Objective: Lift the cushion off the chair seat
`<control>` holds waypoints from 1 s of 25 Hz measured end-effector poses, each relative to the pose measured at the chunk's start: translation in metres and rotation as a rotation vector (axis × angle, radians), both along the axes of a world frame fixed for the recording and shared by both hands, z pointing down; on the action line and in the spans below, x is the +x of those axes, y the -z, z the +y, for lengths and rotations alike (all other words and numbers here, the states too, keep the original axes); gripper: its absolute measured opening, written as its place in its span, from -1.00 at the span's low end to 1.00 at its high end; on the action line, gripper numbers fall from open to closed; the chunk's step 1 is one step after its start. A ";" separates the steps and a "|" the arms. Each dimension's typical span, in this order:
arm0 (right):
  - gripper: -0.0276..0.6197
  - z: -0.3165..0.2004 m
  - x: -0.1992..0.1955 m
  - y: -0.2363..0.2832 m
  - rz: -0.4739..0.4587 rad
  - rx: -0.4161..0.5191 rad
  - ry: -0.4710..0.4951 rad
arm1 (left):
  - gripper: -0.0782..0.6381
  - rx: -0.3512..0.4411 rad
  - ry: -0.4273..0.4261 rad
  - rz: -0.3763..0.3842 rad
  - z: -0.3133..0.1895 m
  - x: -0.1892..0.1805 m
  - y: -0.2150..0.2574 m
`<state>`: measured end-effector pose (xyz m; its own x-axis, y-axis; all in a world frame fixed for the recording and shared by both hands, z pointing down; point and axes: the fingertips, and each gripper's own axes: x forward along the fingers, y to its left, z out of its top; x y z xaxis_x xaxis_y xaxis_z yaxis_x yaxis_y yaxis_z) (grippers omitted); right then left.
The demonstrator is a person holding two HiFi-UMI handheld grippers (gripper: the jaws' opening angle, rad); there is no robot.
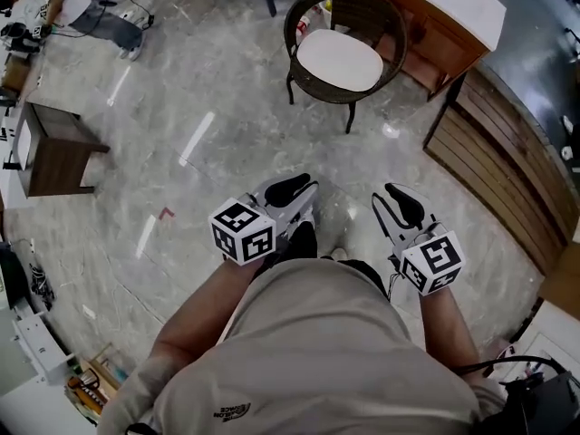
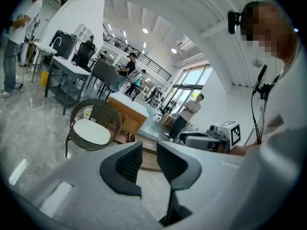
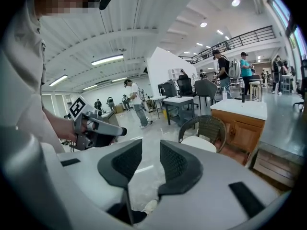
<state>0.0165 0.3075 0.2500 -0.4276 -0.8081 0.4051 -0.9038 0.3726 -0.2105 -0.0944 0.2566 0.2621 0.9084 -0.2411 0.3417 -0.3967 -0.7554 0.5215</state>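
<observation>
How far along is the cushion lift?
Done: nothing; the cushion lies on the chair seat. In hand: nothing; the left gripper and right gripper are both empty, jaws apart, with floor between them and the chair. Left: approach, grip the cushion, lift it off.

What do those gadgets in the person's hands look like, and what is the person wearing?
The left hand-held gripper and right hand-held gripper match: light grey bodies, black ribbed pads on the jaws, and a white cube with black square markers at the back. The person wears a beige short-sleeved T-shirt with a small dark logo.
</observation>
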 end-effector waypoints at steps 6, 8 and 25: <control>-0.54 -0.081 -0.001 -0.004 0.008 -0.008 -0.042 | -0.56 -0.079 -0.021 0.012 -0.082 -0.001 -0.025; -0.55 -0.102 -0.003 -0.006 0.005 -0.011 -0.050 | -0.56 -0.104 -0.017 0.012 -0.105 -0.001 -0.034; -0.59 -0.273 0.092 -0.079 0.003 -0.129 0.127 | -0.45 -0.452 0.282 0.151 -0.268 0.093 -0.180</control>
